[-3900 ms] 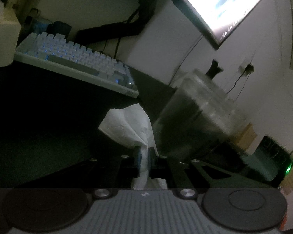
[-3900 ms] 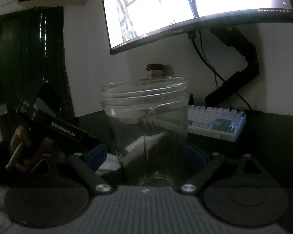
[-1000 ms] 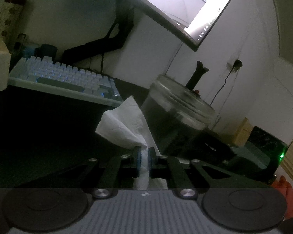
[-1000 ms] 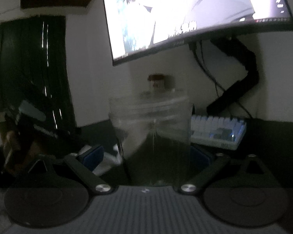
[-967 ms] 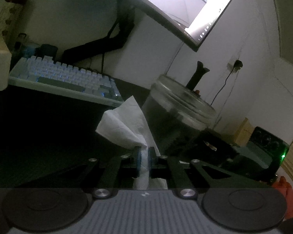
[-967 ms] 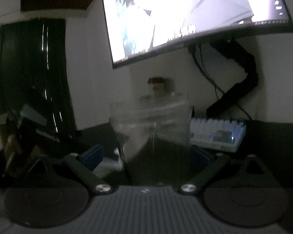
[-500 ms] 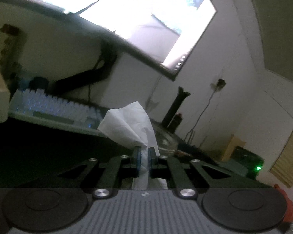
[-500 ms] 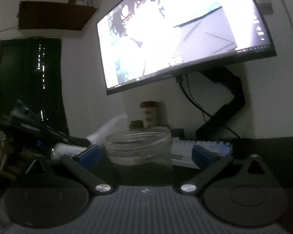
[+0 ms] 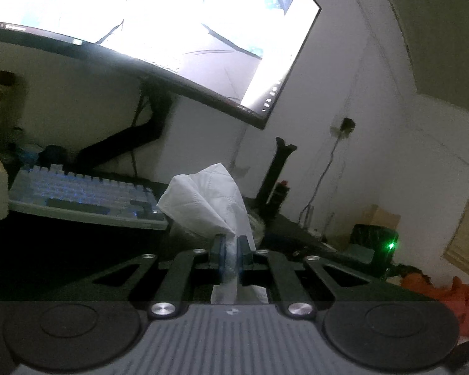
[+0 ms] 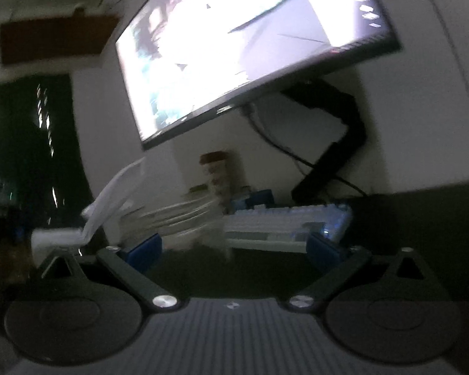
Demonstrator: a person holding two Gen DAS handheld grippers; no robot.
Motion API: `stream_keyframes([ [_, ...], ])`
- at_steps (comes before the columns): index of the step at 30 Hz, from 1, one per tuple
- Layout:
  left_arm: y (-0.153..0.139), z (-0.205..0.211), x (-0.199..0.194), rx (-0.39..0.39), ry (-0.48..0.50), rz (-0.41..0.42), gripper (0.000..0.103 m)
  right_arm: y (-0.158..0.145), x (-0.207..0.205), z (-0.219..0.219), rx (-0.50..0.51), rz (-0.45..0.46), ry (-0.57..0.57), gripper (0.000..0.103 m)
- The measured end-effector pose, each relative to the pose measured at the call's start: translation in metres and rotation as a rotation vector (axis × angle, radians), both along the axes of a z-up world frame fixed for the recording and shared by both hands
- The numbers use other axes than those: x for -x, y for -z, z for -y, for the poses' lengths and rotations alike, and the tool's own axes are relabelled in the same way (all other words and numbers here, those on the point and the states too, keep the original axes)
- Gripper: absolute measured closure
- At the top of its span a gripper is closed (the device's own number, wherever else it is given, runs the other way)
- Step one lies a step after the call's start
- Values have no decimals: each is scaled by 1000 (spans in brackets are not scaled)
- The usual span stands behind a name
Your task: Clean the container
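My left fingers [image 9: 218, 250] are clenched on a white paper tissue [image 9: 208, 201], its crumpled top fanning up above the pads and a tail hanging below them; my left gripper [image 9: 231, 251] points over a dark desk [image 9: 62, 250] toward a pale keyboard [image 9: 84, 197] with blue backlight, under a bright curved monitor [image 9: 159, 22] on a black arm; just behind the tissue a sliver of the clear plastic jar [image 9: 255, 223] shows, mostly hidden by the paper; my right gripper [image 10: 233, 245] is released, its blue pads [image 10: 143, 247] spread wide with nothing pressed between them, the jaws having just finished opening; in the right wrist view the jar [image 10: 184, 215] is a blurred streak of pale rim lines ahead of the left pad, standing on the desk free of both pads; the tissue [image 10: 115, 200] appears beside it at the left, and the keyboard [image 10: 284, 222] lies beyond the right pad.
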State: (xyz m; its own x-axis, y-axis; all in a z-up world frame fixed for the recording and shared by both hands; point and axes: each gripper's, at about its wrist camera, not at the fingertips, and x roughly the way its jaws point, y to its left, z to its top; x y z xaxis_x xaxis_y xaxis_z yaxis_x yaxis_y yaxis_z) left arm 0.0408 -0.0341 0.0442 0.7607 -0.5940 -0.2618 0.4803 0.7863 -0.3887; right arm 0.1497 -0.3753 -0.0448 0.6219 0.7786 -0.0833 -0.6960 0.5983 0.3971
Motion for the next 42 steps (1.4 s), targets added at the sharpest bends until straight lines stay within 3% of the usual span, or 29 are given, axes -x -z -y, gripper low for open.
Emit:
stream_keyframes([
  [6,11,3,3,-31,-39,-25,97,5,-25,12,-97,-135,33,0],
  [9,20,3,5,-13,-69,-59,97,4,-41,7,-79,-241,72,0],
  [14,27,8,6,-12,-72,-85,97,5,-60,2,-57,-320,150,0],
  [17,32,8,-2,-5,-70,-131,97,8,-65,-6,18,-358,164,0],
  [22,39,2,-16,15,-103,-178,97,12,-60,-16,45,-337,96,0],
  [32,33,-13,-38,30,-173,-155,97,13,-48,-17,62,-311,78,0],
  [37,36,-17,-47,35,-145,-157,96,13,-37,-26,61,-272,-58,0],
  [42,42,-20,-49,34,-147,-167,96,12,-30,-40,95,-225,-106,0],
])
